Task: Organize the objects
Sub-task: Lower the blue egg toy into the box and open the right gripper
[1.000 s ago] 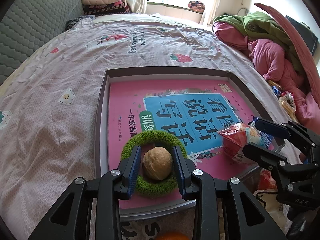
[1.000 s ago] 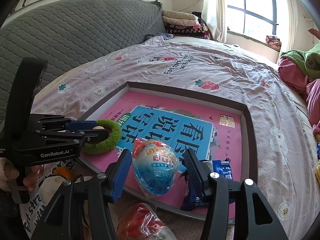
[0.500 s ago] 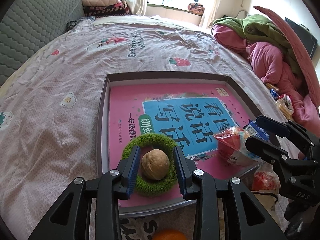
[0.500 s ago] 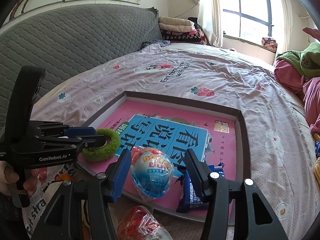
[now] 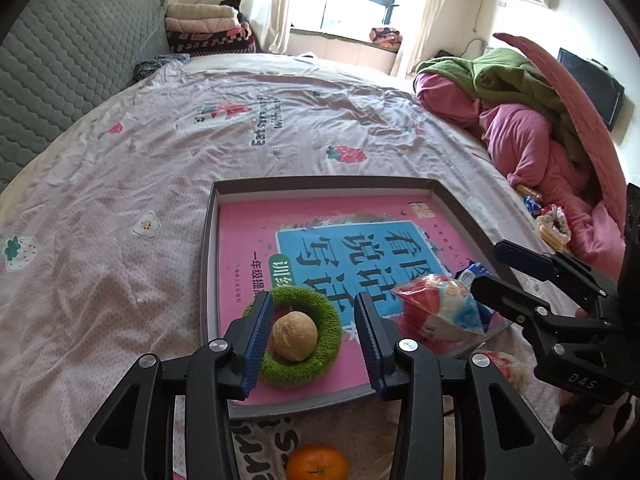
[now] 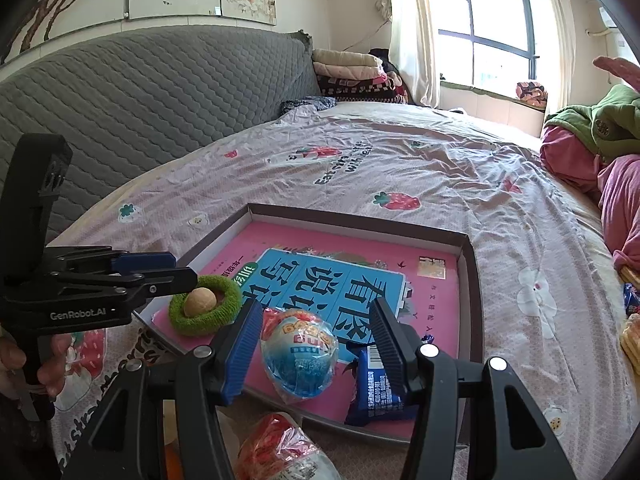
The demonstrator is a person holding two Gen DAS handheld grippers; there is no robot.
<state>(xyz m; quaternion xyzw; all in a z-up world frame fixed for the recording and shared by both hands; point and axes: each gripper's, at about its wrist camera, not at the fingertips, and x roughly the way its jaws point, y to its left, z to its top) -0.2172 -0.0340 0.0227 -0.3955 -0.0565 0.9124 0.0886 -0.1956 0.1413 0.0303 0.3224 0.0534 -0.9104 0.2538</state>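
- Green fuzzy ring (image 5: 301,338) lies in the near left corner of the shallow box tray (image 5: 208,264) on the bed (image 5: 120,184), with the walnut (image 5: 295,335) sitting in its hole.
- Left gripper (image 5: 314,340) has its blue-padded fingers (image 5: 256,340) straddling the ring; the jaws are opening, and the pads now stand clear of the walnut on both sides, where a second ago they sat close against it.
- Compared with that earlier view, the left gripper looks lifted and drawn back a little: the walnut and ring appear lower between the fingers and more of the bed and window shows.
- Pink book (image 5: 320,248) lines the tray floor beyond the fingers, unchanged.
- Right gripper (image 6: 316,344) keeps the same half-wide gap; the wrapped egg-shaped treat (image 6: 299,356) rests on the tray between its fingers (image 6: 242,352), and I cannot tell whether the pads press on it.
- Blue snack packet (image 6: 374,390) lies just under the right finger, touching the treat's wrapper.
- An orange (image 5: 317,462) sits outside the tray, below the left fingers; a red-wrapped snack (image 6: 276,450) lies below the right ones.
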